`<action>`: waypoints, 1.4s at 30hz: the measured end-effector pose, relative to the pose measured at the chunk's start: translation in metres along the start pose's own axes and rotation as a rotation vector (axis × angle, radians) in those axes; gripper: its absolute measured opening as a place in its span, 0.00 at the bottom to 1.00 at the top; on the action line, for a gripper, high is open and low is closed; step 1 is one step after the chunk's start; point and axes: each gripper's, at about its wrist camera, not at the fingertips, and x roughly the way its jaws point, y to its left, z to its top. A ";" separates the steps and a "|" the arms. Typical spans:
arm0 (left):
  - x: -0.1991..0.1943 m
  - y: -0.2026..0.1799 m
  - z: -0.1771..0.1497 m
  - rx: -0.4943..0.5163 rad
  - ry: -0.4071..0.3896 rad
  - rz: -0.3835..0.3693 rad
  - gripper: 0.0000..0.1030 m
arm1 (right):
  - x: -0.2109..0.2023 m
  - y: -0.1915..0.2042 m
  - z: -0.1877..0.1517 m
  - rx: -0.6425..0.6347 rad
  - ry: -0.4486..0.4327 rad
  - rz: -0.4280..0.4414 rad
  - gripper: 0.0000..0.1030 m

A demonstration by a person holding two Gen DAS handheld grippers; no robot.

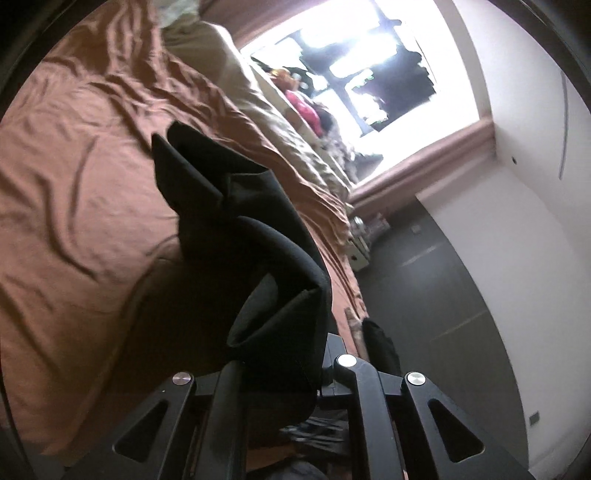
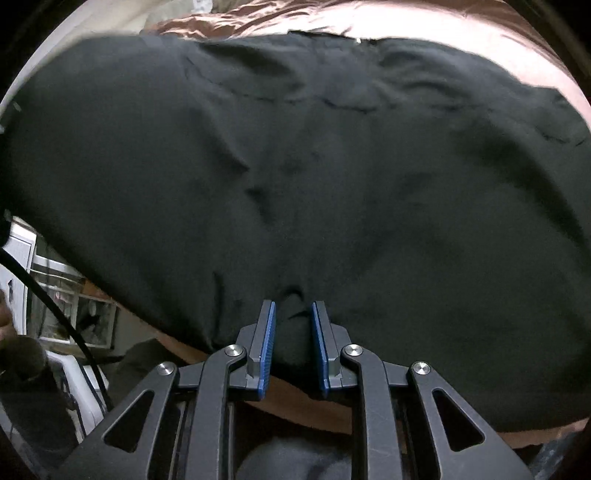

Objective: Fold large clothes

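Note:
A large black garment lies spread over a brown bed sheet and fills the right wrist view. My right gripper is shut on a bunched fold of its near edge between the blue pads. In the left wrist view a folded strip of the black garment hangs lifted above the brown sheet. My left gripper is shut on it; the cloth hides its fingertips.
A beige blanket lies along the bed's far side, under a bright window with clutter on its sill. Dark floor and a white wall are beside the bed. A black cable and white furniture are at left.

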 end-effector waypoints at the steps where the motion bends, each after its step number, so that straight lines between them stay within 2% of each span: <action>1: 0.007 -0.009 -0.002 0.018 0.009 -0.004 0.10 | 0.006 -0.004 0.001 0.015 0.004 0.011 0.16; 6: 0.036 -0.049 -0.005 0.089 0.057 -0.027 0.09 | 0.017 -0.014 0.007 0.035 -0.016 0.059 0.16; 10: 0.061 -0.081 -0.009 0.141 0.096 -0.040 0.09 | -0.005 -0.033 -0.008 0.067 -0.096 0.143 0.16; 14: 0.093 -0.111 -0.016 0.196 0.150 -0.045 0.09 | -0.033 -0.062 -0.030 0.116 -0.198 0.158 0.16; 19: 0.148 -0.137 -0.039 0.263 0.250 -0.016 0.09 | -0.069 -0.113 -0.081 0.230 -0.318 0.190 0.17; 27: 0.258 -0.144 -0.100 0.311 0.493 0.068 0.09 | -0.093 -0.193 -0.172 0.469 -0.449 0.156 0.17; 31: 0.283 -0.153 -0.131 0.338 0.563 0.086 0.09 | -0.096 -0.229 -0.206 0.566 -0.486 0.172 0.17; 36: 0.297 -0.170 -0.150 0.408 0.614 0.110 0.10 | -0.104 -0.243 -0.220 0.586 -0.533 0.191 0.17; 37: 0.299 -0.173 -0.153 0.417 0.627 0.114 0.11 | -0.105 -0.241 -0.223 0.584 -0.544 0.201 0.17; 38: 0.302 -0.174 -0.158 0.428 0.639 0.122 0.18 | -0.110 -0.243 -0.227 0.580 -0.552 0.213 0.17; 39: 0.303 -0.176 -0.161 0.437 0.656 0.120 0.24 | -0.111 -0.242 -0.227 0.573 -0.559 0.228 0.22; 40: 0.303 -0.178 -0.162 0.439 0.675 0.094 0.37 | -0.109 -0.244 -0.226 0.569 -0.563 0.241 0.28; 41: 0.300 -0.178 -0.160 0.441 0.683 0.075 0.47 | -0.116 -0.238 -0.232 0.567 -0.568 0.249 0.51; 42: 0.300 -0.180 -0.162 0.446 0.689 0.062 0.53 | -0.115 -0.239 -0.232 0.566 -0.577 0.257 0.73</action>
